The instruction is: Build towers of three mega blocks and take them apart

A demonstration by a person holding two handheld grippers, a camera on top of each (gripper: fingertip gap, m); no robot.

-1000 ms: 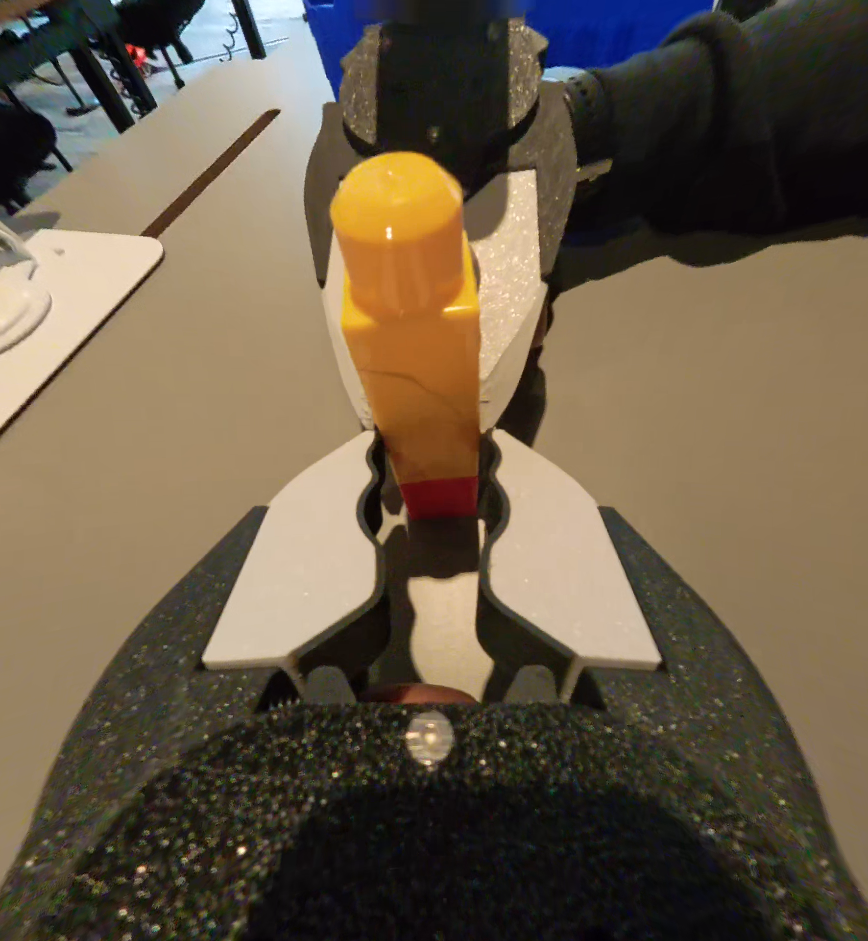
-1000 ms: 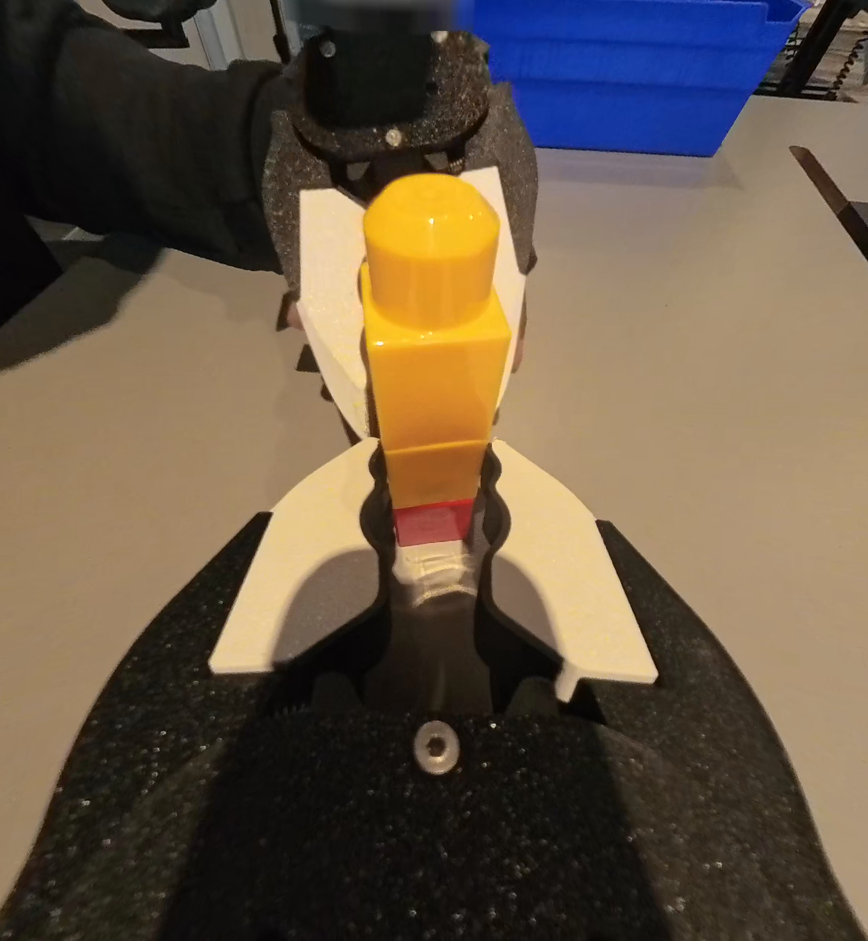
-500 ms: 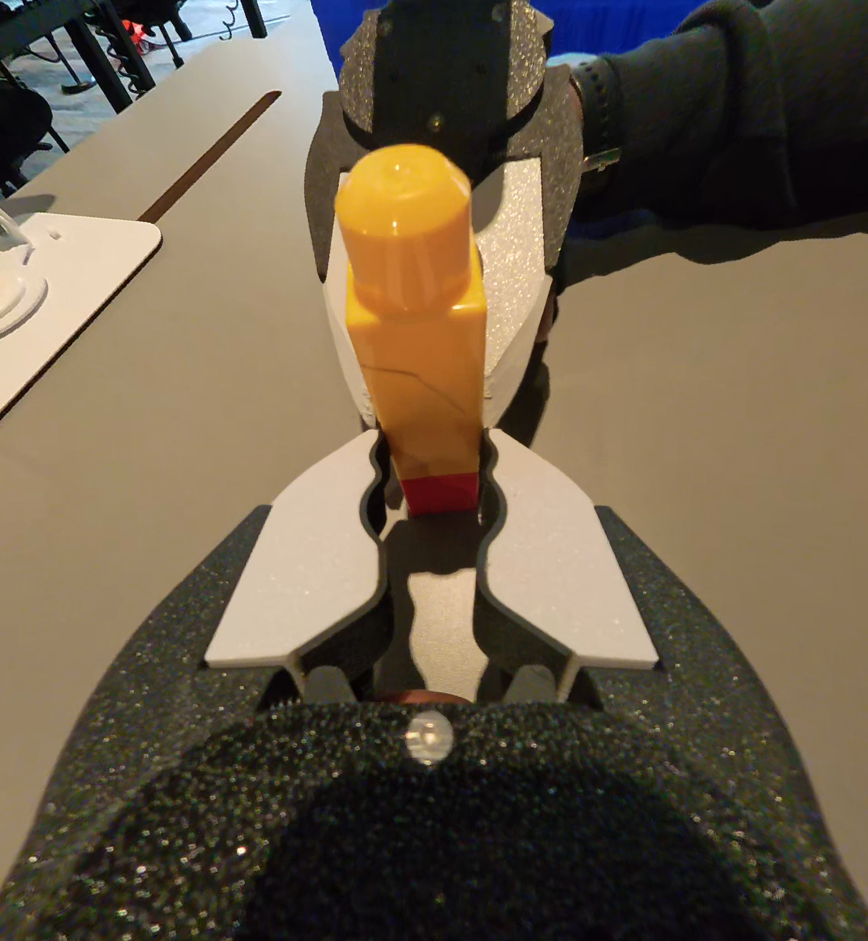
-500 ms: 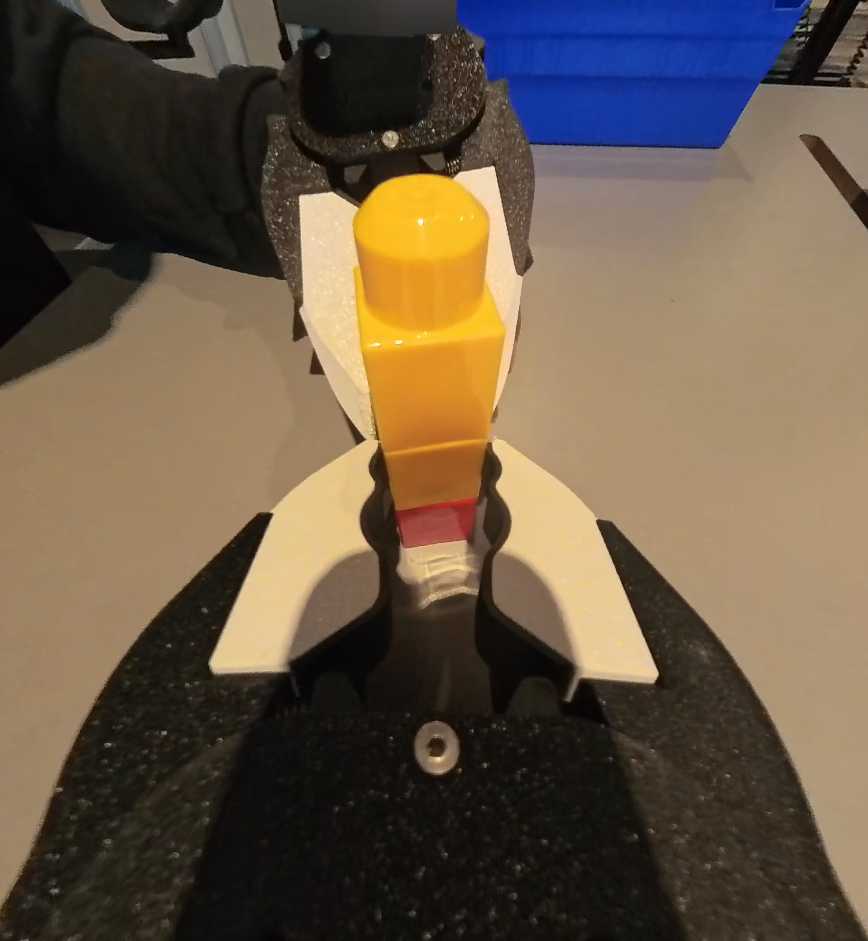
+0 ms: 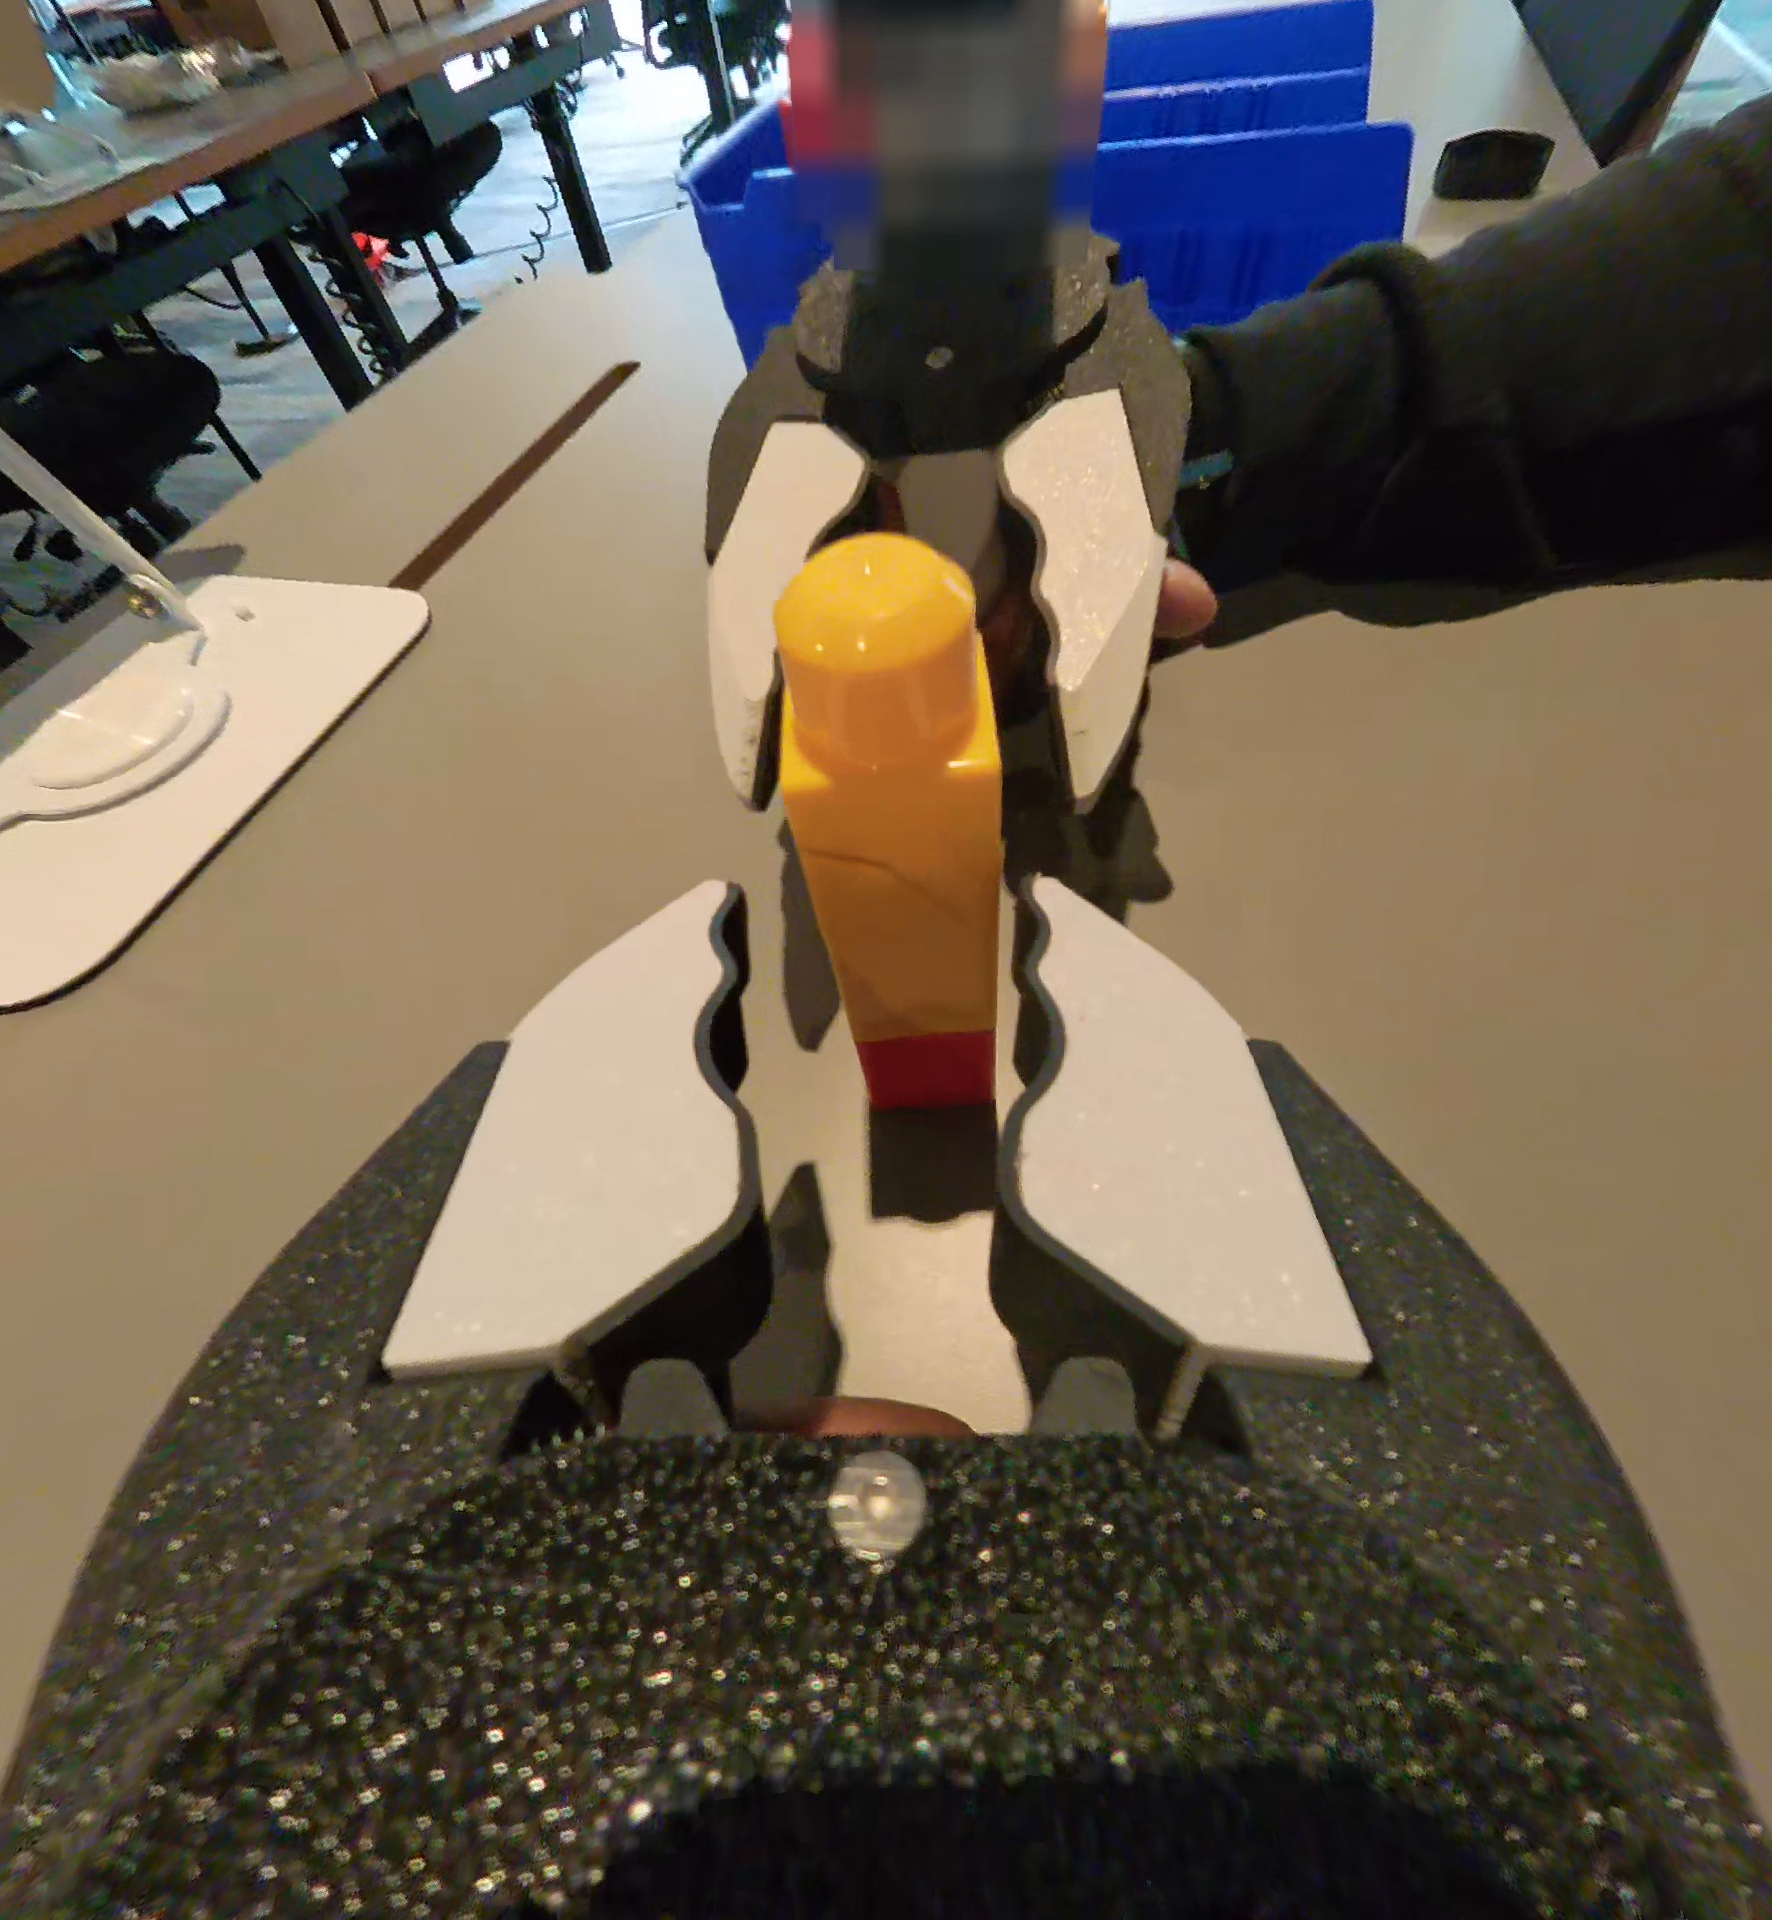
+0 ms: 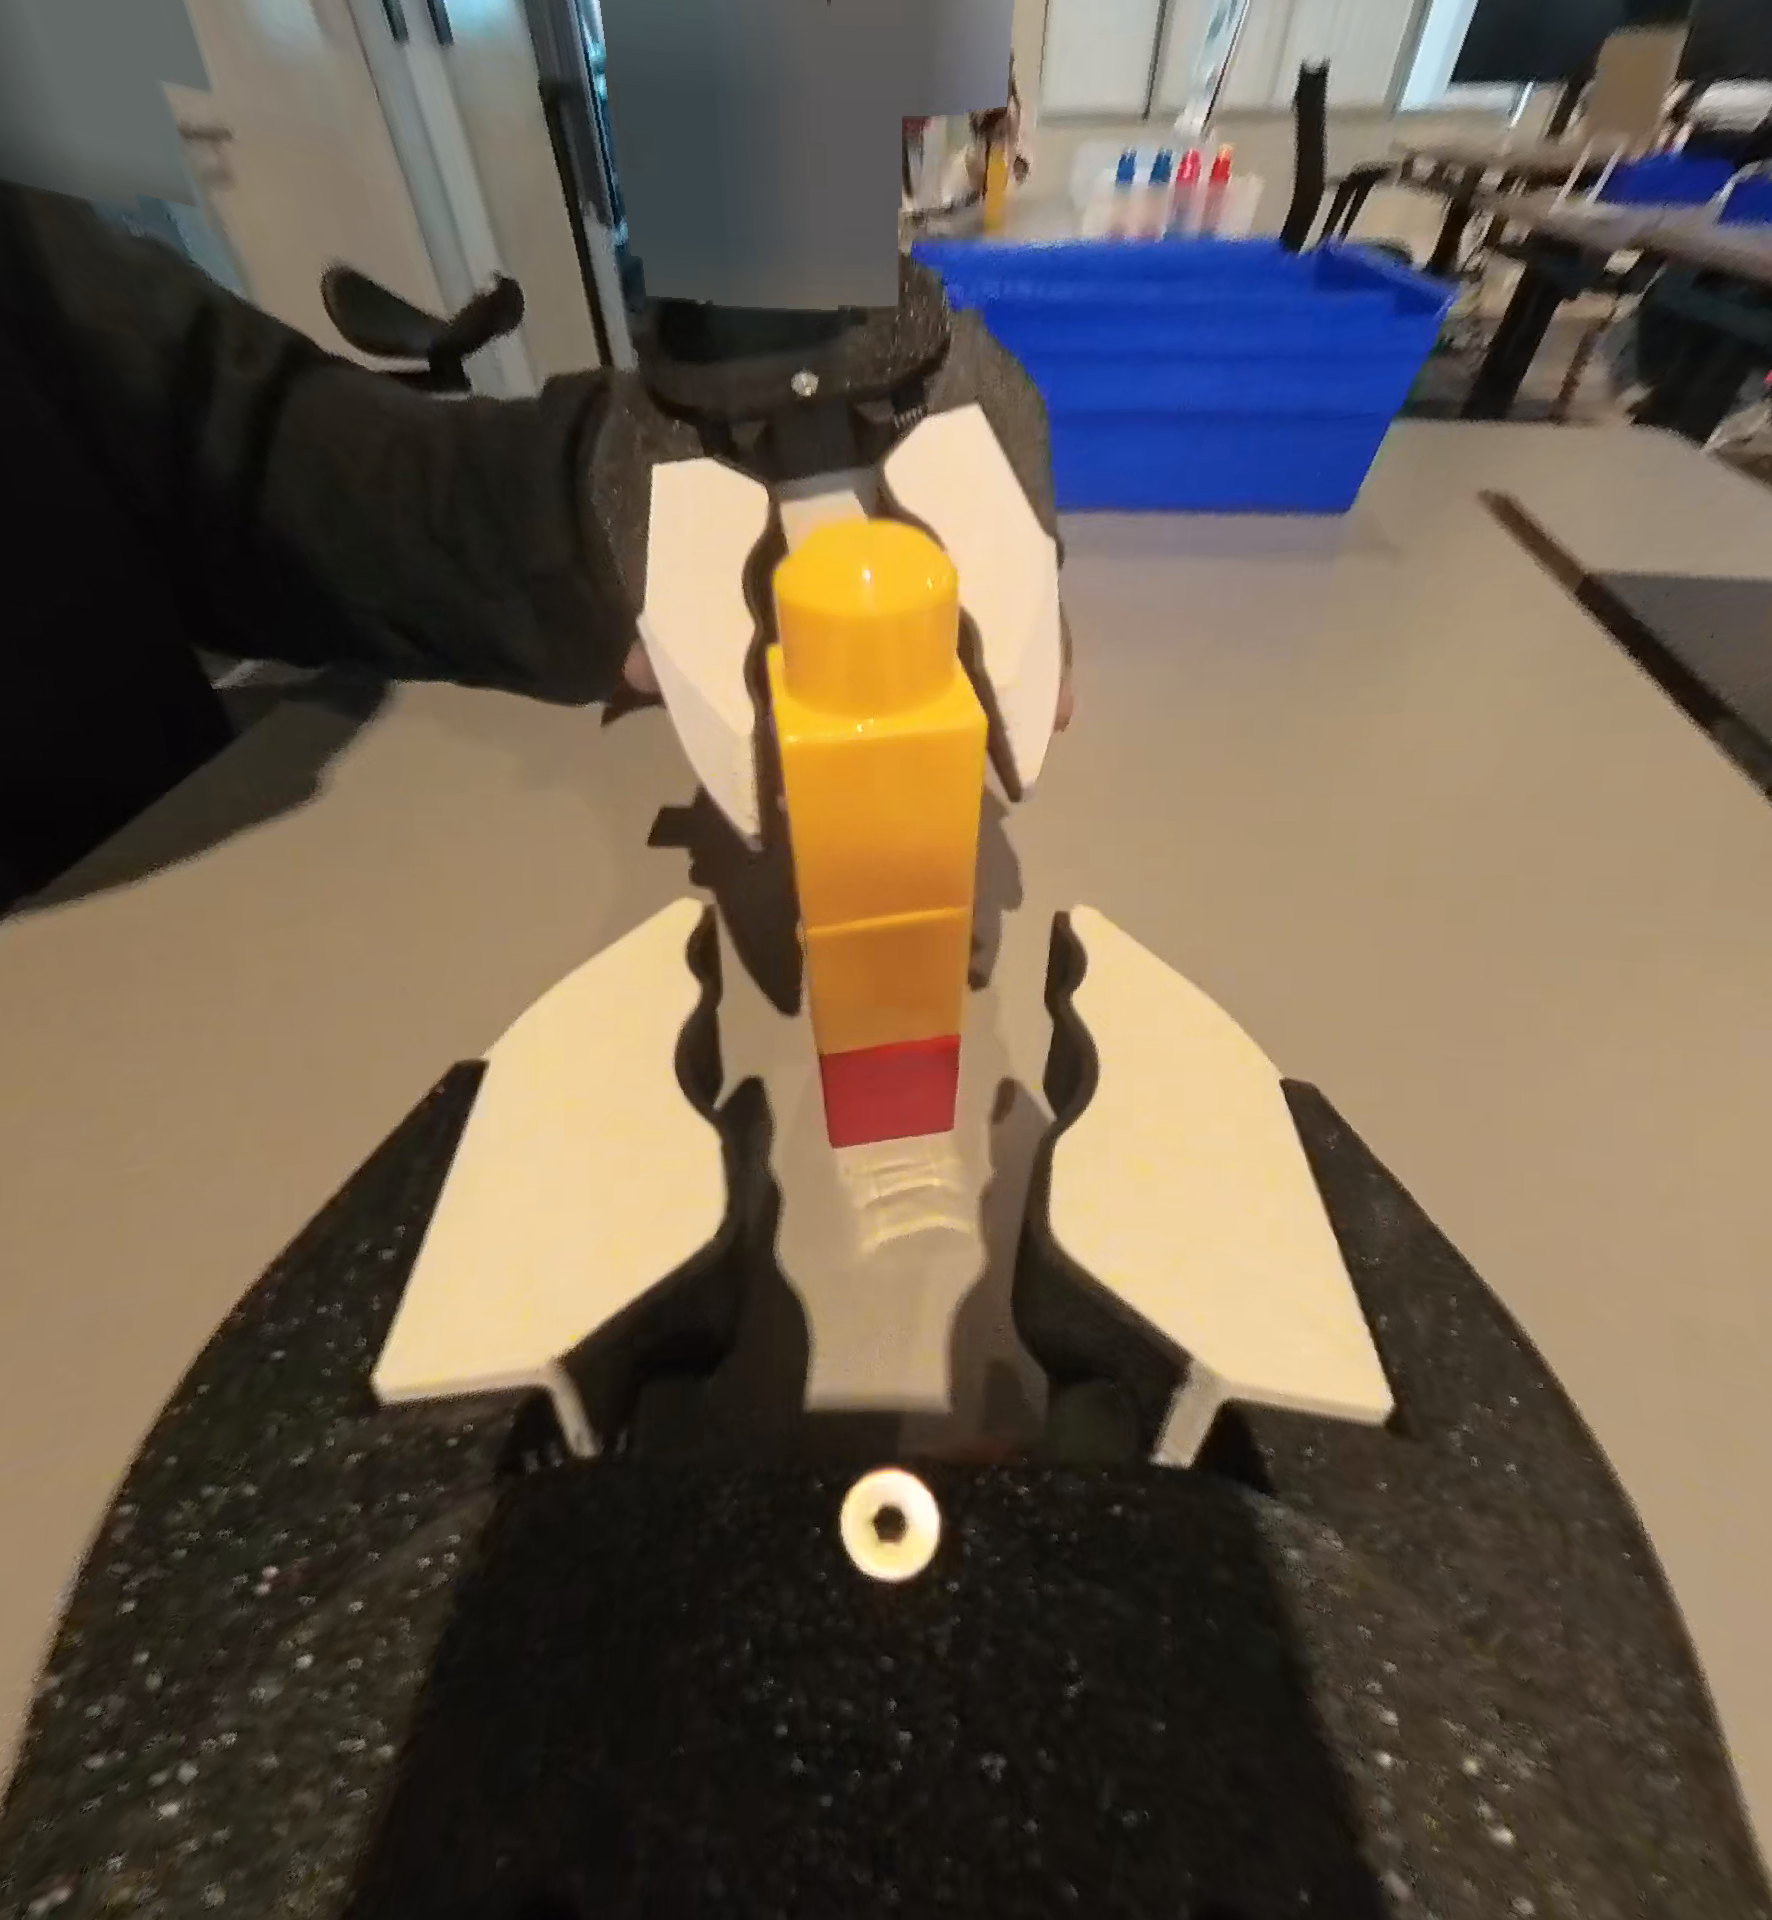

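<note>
Half a second ago both tongs were pinched on the tower; now both stand spread, with bare table showing on either side of the blocks. Our left tongs (image 5: pixel 877 997) have drawn back and opened, their white fingers (image 5: pixel 612 1132) clear of the tower (image 5: pixel 892 883), which stands upright on the grey table (image 5: pixel 1433 987) at the centre of the frame. Our right tongs (image 6: pixel 877 1008) are likewise apart, and the tower (image 6: pixel 877 862) rises free between them at mid-frame (nothing touches it that we can see). The views have also tipped up: more of the room shows along the top edge than before.

Counting, we find one tower of three blocks: a red block (image 6: pixel 892 1091) at the bottom, a yellow block (image 6: pixel 884 977) on it, and a taller-looking yellow block (image 6: pixel 877 748) on top with a round stud. In the left wrist view the seam between the two yellow ones is hard to make out, and the red block (image 5: pixel 926 1070) shows as a thin band at the base.

There are two tongs, each seen from its own camera and again beyond the tower in the other's view, the right tongs (image 5: pixel 929 790) in the upper centre there, held by a dark-sleeved arm (image 5: pixel 1484 436). We count one white board (image 5: pixel 134 790) at the left edge and one stack of blue bins (image 6: pixel 1204 374) in the upper right.
</note>
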